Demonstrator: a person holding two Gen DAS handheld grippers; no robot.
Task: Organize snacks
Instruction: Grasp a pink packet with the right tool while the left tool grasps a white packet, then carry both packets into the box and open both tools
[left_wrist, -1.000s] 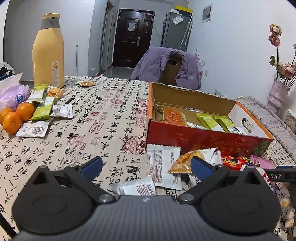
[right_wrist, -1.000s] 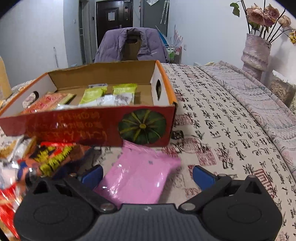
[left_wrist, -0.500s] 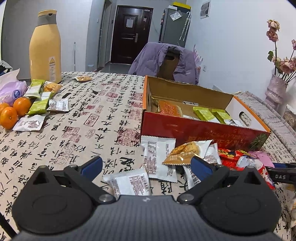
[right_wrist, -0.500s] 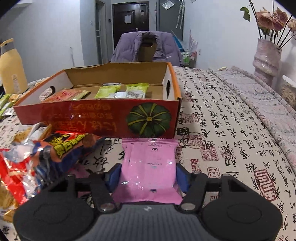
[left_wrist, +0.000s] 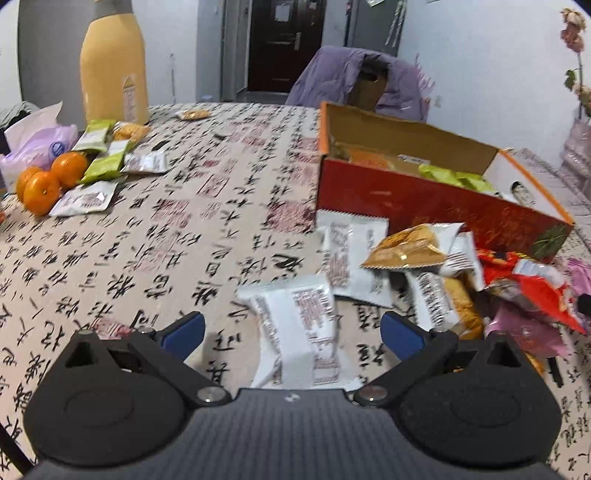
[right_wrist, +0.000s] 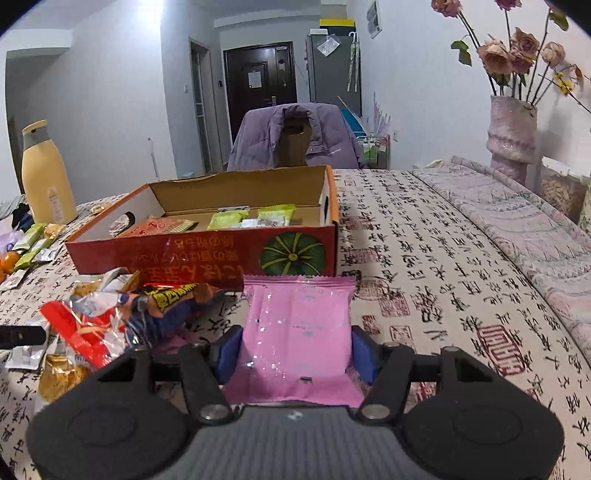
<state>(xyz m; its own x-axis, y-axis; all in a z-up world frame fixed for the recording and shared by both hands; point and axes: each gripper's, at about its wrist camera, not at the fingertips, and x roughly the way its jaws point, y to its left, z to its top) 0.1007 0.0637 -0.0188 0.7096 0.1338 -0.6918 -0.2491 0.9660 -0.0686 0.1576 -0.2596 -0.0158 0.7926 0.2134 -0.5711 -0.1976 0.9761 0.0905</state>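
1. In the right wrist view, the right hand-held gripper (right_wrist: 295, 350) sits at the bottom centre, its blue pads pressed on both sides of a pink snack packet (right_wrist: 295, 325), which it holds above the tabletop (right_wrist: 443, 280).
2. In the left wrist view, the left hand-held gripper (left_wrist: 291, 332) stands wide, with a white snack packet (left_wrist: 295, 328) lying on the tabletop between the pads, untouched.
3. Just beyond, at centre right of that view, loose snacks (left_wrist: 424, 266) lie in a heap: white, gold and red wrappers.
4. Behind the heap stands the red cardboard box (right_wrist: 207, 251), open-topped, with green and orange packets inside.
5. At the upper left of the left wrist view lie oranges (left_wrist: 44, 181), green packets (left_wrist: 107, 162) and a tall yellow bottle (left_wrist: 112, 66).
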